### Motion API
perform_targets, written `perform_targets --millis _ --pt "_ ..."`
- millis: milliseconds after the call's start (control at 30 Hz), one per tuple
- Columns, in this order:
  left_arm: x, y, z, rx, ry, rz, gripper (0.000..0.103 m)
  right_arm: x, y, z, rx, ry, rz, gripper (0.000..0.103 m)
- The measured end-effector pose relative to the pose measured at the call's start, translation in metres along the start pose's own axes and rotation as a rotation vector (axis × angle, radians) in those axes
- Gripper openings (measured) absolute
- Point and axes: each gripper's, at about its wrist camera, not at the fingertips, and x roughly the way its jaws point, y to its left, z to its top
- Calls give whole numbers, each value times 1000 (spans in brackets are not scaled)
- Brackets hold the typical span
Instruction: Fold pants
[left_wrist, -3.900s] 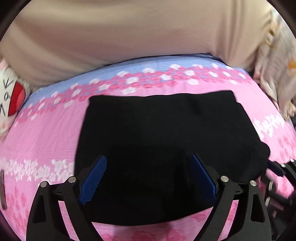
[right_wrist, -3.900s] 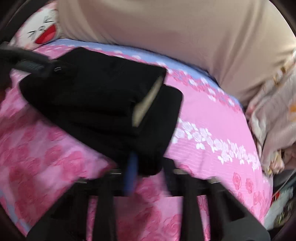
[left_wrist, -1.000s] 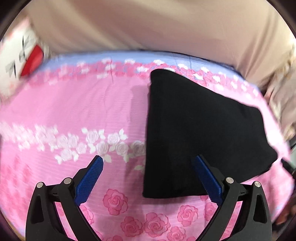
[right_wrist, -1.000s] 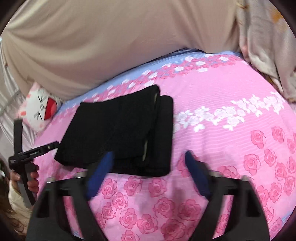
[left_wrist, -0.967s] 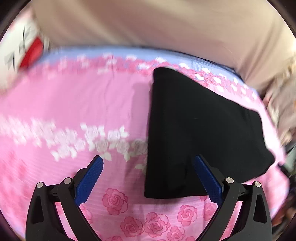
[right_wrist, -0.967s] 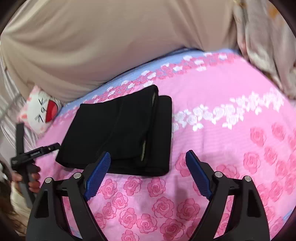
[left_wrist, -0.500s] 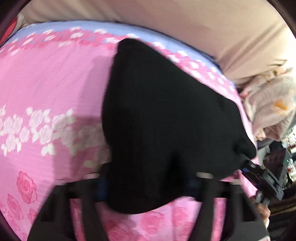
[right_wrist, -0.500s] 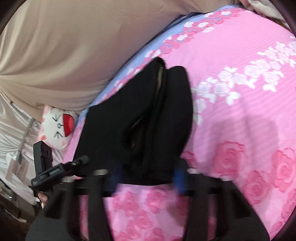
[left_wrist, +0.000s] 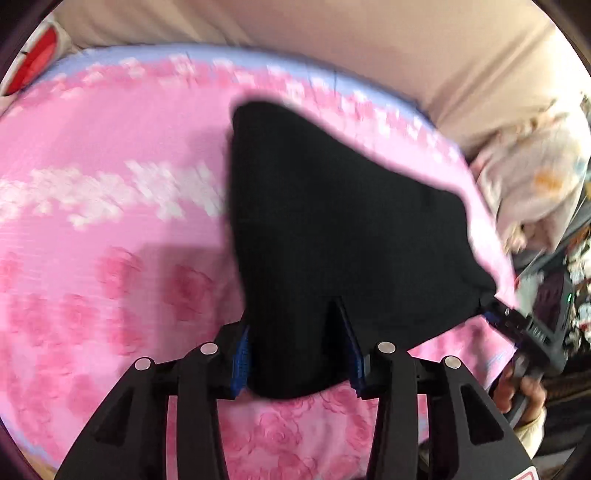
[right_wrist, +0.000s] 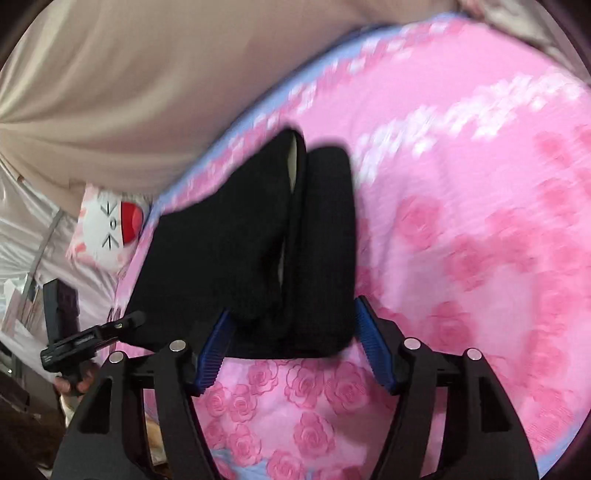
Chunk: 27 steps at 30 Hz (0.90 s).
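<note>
Two claws work the folded black knit pants (left_wrist: 343, 221) at once, one at each near corner, so the bundle keeps its folds as a single stack. My left claw (left_wrist: 297, 354) has its blue pads drawn in on the corner at six o'clock, gripping it. My right claw (right_wrist: 291, 343) straddles the thick layered end, jaws part closed and touching the cloth on both sides; whether it pinches firmly I cannot tell. The pants lie on the pink rose-print bed sheet (right_wrist: 480, 221), near its twelve o'clock edge.
</note>
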Motion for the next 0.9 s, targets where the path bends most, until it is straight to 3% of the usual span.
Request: perform_targets --millis 33,67,100,133,167,233,267,300,333,367,400,433,500,567,600,633,667,700,733,800,833,900 --pt "-18 -2 6 20 -79 55 41 -15 9 5 -40 -61 -61 61" --pt "-37 -7 14 45 -182 165 40 -24 18 10 -78 -114 -111 56" --pt "-48 -14 22 62 -259 244 41 -33 34 19 -140 -170 -137 43" --pt "-55 -21 30 78 -327 284 47 -35 53 30 -186 -198 -101 32" --pt "-54 -30 42 99 -369 292 55 -34 61 36 -205 -206 -72 28" --pt "-29 -44 58 116 -332 272 55 -2 99 51 -315 -173 -10 20" --pt "1 -53 67 139 -272 267 55 27 110 54 -374 -118 -22 16" --pt "30 -58 71 164 -215 297 55 54 113 55 -411 -68 -81 12" --pt "61 -63 71 207 -151 349 55 81 103 59 -433 -26 -188 6" --pt "85 -63 67 236 -130 413 59 104 77 66 -426 -8 -301 7" --pt "95 -66 64 259 -155 427 59 99 63 72 -366 -24 -234 7" --pt "95 -69 60 275 -189 453 60 88 50 83 -254 -9 -192 0" --pt "86 -78 52 326 -233 524 64 63 66 91 -286 -79 -280 6" --pt "83 -78 55 320 -246 532 67 50 84 96 -331 -106 -237 6" --pt "81 -77 57 303 -236 515 67 52 90 102 -344 -90 -188 27" --pt "80 -74 59 286 -226 493 67 62 87 107 -350 -49 -209 62" --pt "76 -72 59 271 -212 467 67 68 83 107 -349 -37 -259 70" --pt "70 -70 57 262 -202 447 67 74 71 107 -338 -25 -319 70" --pt "65 -66 57 252 -193 424 71 75 58 107 -309 -5 -303 70" --pt "62 -63 49 229 -185 404 77 69 38 104 -219 9 -189 69" --pt "62 -62 48 218 -179 393 77 70 33 101 -206 22 -110 56" --pt "66 -63 49 207 -164 382 77 77 36 95 -237 26 -134 44"
